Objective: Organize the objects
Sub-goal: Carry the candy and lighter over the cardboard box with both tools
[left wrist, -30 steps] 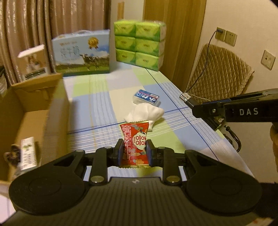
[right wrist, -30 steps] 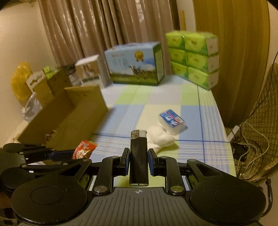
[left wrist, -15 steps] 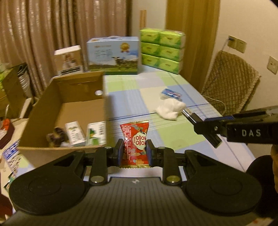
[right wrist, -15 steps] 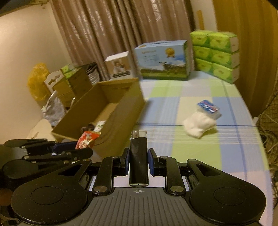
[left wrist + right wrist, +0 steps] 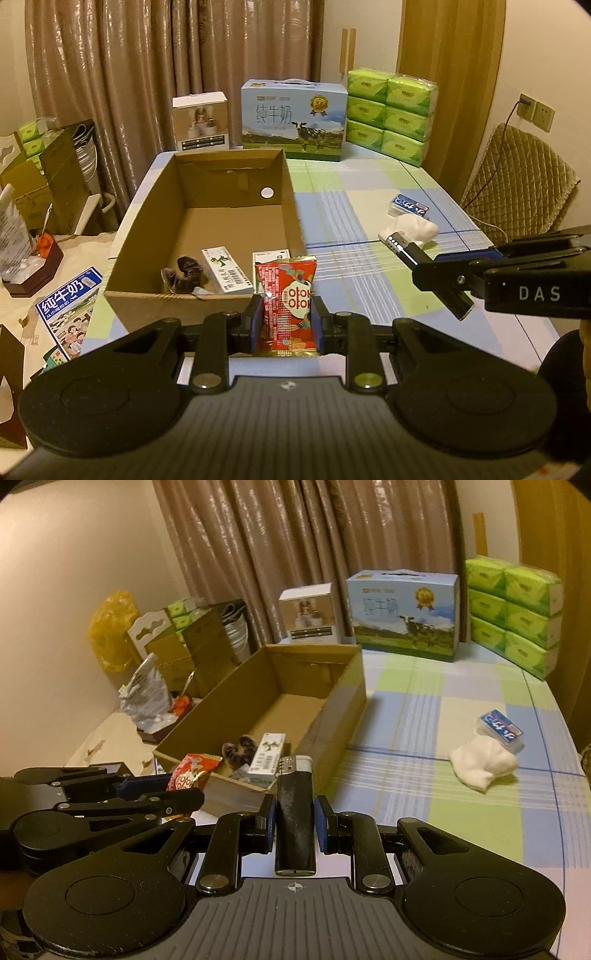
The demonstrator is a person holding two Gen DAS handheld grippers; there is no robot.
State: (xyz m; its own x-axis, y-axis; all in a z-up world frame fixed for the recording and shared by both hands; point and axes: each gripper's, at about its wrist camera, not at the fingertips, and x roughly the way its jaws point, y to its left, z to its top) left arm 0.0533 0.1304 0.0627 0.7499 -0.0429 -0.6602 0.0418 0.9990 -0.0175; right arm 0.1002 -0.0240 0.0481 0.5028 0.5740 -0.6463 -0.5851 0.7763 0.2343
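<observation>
Over the table's near edge, left claw (image 5: 286,323) pinches a light, crinkly snack packet (image 5: 287,299) mid-body; right claw (image 5: 294,829) grips a stiff, slick lighter (image 5: 295,812); box (image 5: 207,295) at eleven o'clock.

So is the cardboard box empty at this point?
No. The open-topped cardboard box holds a white-green carton and a dark crumpled item near its front wall; most of the floor is bare.

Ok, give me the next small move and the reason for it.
Probably carry the left tongs forward over the cardboard box and let go of the red snack packet. It is held just short of the near wall, and other small items already lie inside.
</observation>
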